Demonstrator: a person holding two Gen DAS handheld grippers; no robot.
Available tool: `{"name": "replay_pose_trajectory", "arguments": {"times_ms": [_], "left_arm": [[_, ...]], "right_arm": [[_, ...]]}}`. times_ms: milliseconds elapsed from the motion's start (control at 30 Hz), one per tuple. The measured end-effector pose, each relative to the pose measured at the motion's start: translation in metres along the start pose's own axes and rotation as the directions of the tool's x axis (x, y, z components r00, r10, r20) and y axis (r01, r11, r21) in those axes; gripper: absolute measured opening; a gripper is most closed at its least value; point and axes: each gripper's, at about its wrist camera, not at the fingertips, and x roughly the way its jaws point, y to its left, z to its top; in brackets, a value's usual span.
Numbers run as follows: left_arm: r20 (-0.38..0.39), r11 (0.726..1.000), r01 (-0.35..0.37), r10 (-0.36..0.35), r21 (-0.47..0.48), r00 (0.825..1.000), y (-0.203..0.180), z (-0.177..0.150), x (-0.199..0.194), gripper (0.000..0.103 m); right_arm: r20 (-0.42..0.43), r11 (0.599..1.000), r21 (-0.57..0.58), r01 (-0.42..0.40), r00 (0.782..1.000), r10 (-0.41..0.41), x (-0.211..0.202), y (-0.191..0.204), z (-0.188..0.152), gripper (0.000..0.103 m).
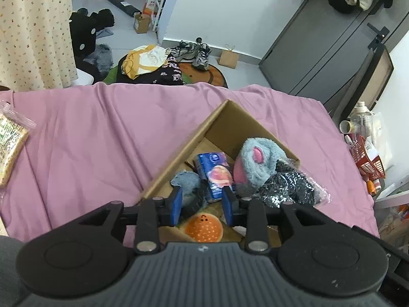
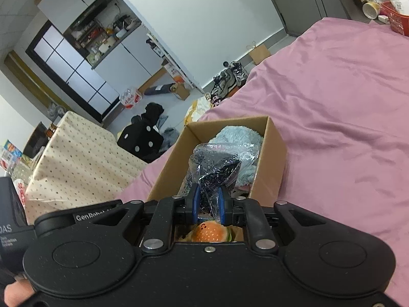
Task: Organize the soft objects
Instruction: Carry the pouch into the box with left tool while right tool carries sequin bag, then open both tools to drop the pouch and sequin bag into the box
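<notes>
Left claw [image 1: 203, 204] held over the near end of the cardboard box [image 1: 179, 153], blue pads moderately apart, gripping nothing; blue tissue pack [image 1: 213, 172] showing in the gap beyond the tips, contact impossible to tell; right claw [image 2: 208, 202] narrow, pads pinched on the clear plastic bag [image 2: 217, 166] of dark sequined fabric, bag standing up above the box [image 2: 268, 158] interior; in the left view the same bag [image 1: 286, 186] spilling over the right wall of the box

Pink bedsheet [image 1: 102, 133] wrinkled across the bed, box resting on it; packaged bread slice [image 1: 10, 148] lying at the far left edge of the bed, well apart from the box; beyond the bed a grey floor with sneakers [image 1: 196, 52], a heap of clothes [image 1: 150, 66] on a round rug, a small brown paper bag [image 1: 228, 57] against the wall, a dotted cream cloth [image 1: 33, 30] hanging at left, grey cabinet doors [image 1: 332, 41] at right; red basket [image 1: 368, 158] of clutter just beside the right edge of the bed; kitchen shelving and a dark-framed glass door [image 2: 69, 71] visible in the right view

Inside the box: fluffy blue-grey plush [image 1: 255, 163] with a pink ear against the far right wall, tissue pack beside it in the middle, a grey-blue fuzzy item [image 1: 188, 183] at left, burger-shaped plush [image 1: 204, 227] at the near end beneath both claws, also seen under the right claw [image 2: 211, 231]
</notes>
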Motion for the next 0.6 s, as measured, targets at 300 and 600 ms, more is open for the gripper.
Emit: {"name": "replay_pose_trajectory", "arguments": {"times_ms": [300, 600], "left_arm": [[0.005, 1.0, -0.005, 0.005, -0.015, 1.0, 0.007, 0.011, -0.004, 0.032], [0.024, 1.0, -0.021, 0.021, 0.006, 0.999, 0.002, 0.014, -0.017, 0.032]], "right_arm": [[-0.029, 0.999, -0.032, 0.017, 0.999, -0.017, 0.005, 0.007, -0.003, 0.015], [-0.03, 0.999, -0.02, 0.026, 0.999, -0.027, -0.012, 0.008, -0.006, 0.023]]}}
